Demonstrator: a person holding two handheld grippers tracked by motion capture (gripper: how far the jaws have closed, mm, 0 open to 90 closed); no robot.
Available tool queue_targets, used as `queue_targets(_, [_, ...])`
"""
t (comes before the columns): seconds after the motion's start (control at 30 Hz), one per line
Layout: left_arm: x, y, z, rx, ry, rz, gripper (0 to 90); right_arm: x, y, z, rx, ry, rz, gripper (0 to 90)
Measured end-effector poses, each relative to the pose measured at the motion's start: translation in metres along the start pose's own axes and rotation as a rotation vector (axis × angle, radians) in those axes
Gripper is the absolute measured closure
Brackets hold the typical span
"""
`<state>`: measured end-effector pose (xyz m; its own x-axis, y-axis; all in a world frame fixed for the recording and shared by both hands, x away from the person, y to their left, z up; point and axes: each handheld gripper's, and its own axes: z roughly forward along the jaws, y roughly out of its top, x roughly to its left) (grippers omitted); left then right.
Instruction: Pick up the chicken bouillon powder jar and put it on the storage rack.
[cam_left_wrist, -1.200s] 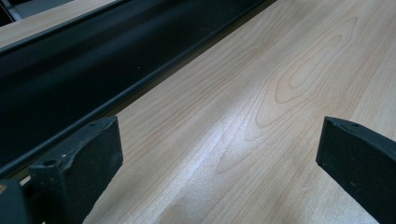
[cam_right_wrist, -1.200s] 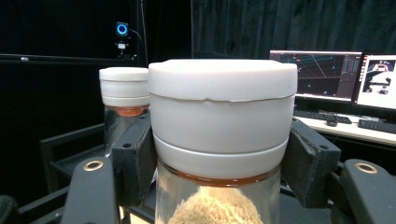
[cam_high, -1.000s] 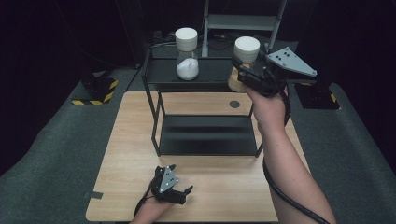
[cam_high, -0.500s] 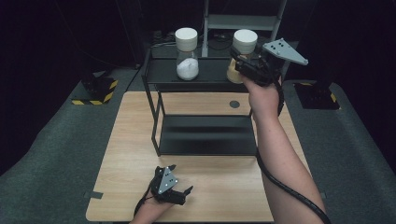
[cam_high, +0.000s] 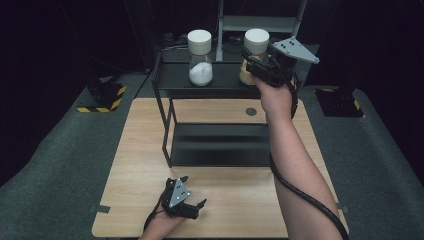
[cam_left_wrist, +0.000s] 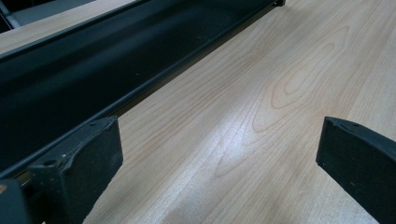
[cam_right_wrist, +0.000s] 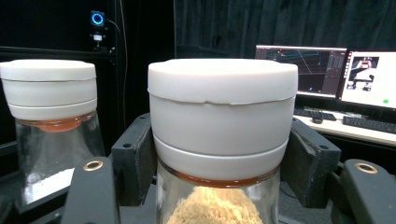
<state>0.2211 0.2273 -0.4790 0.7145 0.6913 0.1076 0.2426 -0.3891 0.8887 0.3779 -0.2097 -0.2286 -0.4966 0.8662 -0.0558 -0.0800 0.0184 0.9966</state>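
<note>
Right arm and its jar have travelled back over the black shelf rack (cam_high: 170, 82), beside the white-powder jar (cam_high: 200, 57). Brown-powder jar (cam_high: 255, 55) looks nearly placed, right hand-held gripper (cam_high: 254, 64) clamped below its lid; left hand-held gripper (cam_high: 192, 206) idles apart on the desk (cam_high: 130, 165).
</note>
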Motion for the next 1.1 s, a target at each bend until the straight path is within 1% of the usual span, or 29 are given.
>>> queue_targets(0.3, [0.001, -0.0005, -0.0003, -0.002, -0.004, -0.003, 0.7, 0.0004, -0.0028, 0.0048, 0.01, -0.001, 0.004, 34.6])
queue_targets(0.5, [0.0019, -0.0017, -0.0007, -0.009, -0.007, -0.008, 0.7, -0.0011, -0.0058, 0.0067, 0.008, 0.0, 0.016, 34.5])
queue_targets(0.6, [0.002, -0.0018, -0.0008, -0.009, -0.007, -0.009, 0.7, -0.0039, -0.0069, 0.0073, 0.006, 0.003, 0.034, 34.4])
queue_targets(0.7, [0.0022, -0.0018, -0.0008, -0.009, -0.008, -0.009, 0.7, -0.0038, -0.0079, 0.0081, 0.002, 0.004, 0.025, 34.4])
queue_targets(0.93, [0.0024, -0.0018, -0.0008, -0.009, -0.009, -0.009, 0.7, -0.003, -0.0073, 0.008, 0.005, 0.001, 0.029, 33.9])
queue_targets(0.97, [0.0025, -0.0017, -0.0007, -0.009, -0.009, -0.01, 0.7, -0.0033, -0.0066, 0.0077, 0.008, 0.003, 0.033, 31.7])
queue_targets(1.03, [0.0027, -0.0018, -0.0008, -0.009, -0.009, -0.012, 0.7, -0.0016, -0.0053, 0.0084, 0.018, -0.008, 0.043, 17.9])
queue_targets(1.1, [0.0028, -0.002, -0.001, -0.011, -0.01, -0.011, 0.7, -0.0035, -0.0045, 0.0087, 0.028, 0.007, 0.062, 9.5])
